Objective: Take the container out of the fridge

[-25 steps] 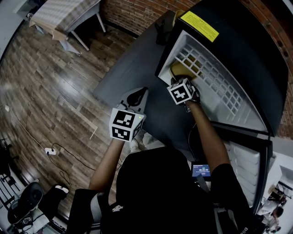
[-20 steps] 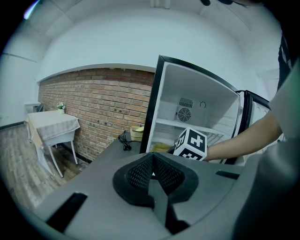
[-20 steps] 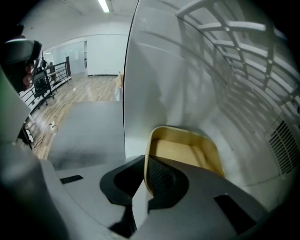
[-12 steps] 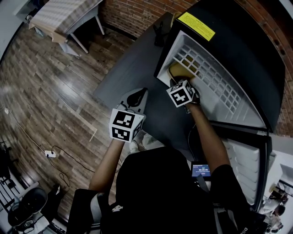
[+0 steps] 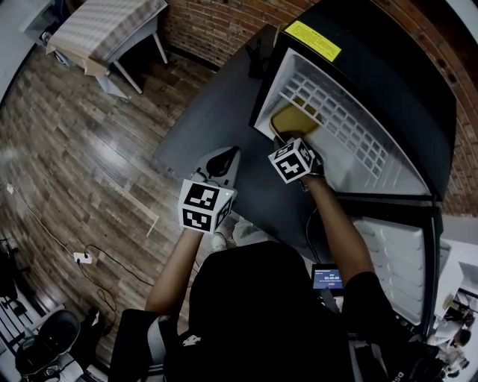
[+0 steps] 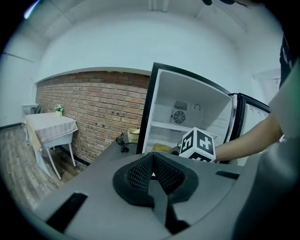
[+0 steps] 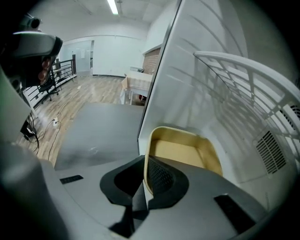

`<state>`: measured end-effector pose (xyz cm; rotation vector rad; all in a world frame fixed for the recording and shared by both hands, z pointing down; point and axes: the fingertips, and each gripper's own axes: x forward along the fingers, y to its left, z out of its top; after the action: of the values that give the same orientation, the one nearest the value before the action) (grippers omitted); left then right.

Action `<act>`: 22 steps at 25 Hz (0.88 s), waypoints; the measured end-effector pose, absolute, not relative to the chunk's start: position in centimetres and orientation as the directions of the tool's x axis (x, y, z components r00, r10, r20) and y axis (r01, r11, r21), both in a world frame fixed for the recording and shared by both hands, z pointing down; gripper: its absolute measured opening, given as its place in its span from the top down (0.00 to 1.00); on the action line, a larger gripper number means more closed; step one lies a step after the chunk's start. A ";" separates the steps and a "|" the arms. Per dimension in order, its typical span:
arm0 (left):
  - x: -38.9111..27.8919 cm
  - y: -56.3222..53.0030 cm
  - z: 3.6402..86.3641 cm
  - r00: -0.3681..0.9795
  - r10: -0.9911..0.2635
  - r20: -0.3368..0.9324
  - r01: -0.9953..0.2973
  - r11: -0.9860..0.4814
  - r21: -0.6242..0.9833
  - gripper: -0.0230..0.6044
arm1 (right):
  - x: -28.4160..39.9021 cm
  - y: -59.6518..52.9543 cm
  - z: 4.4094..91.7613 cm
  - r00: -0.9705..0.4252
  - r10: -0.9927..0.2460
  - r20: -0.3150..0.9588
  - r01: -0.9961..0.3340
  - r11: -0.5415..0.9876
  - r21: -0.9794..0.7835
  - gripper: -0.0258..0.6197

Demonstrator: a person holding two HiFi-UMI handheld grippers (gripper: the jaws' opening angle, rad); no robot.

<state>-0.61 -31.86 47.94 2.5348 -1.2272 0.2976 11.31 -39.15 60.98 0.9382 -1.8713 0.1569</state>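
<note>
From the head view, the fridge stands open with its door swung out to the right. A white wire shelf fills most of the opening. The yellow container sits at the near left corner of the compartment, its far side tucked under that shelf. The right gripper reaches in at the container's near edge. The left gripper hangs over a dark counter that runs beside the fridge, well apart from the container. Farther left are a wood floor, a cloth-covered table and a brick wall.

In the left gripper view, the left gripper has its jaws pressed together with nothing between them. Beyond it the fridge is lit white inside, and the container shows low at its mouth beside the other gripper's marker cube. A stack of plates and a black cable lie on the counter against the fridge's side (close to the opening, though not across it).

In the right gripper view, the right gripper is clamped on the near rim of the container, one jaw inside the wall and one outside. The fridge's white side wall rises just left of the container, and the wire shelf arches over its far end.
</note>
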 end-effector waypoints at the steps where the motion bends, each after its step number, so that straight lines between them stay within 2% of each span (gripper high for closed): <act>1: -0.7 -31.7 47.9 0.613 -0.724 0.315 -0.788 -0.587 0.185 0.94 | 11.3 -38.8 60.9 -0.205 -0.534 0.820 -0.664 0.692 0.284 0.88; 22: -2.1 -27.0 46.7 0.640 -0.708 0.299 -0.766 -0.617 0.177 0.94 | 9.3 -32.0 56.7 -0.250 -0.566 0.785 -0.691 0.673 0.265 0.88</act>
<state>-2.11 -26.97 46.66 2.5742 -1.1880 0.2892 9.25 -31.96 56.66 0.9798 -1.9349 0.1642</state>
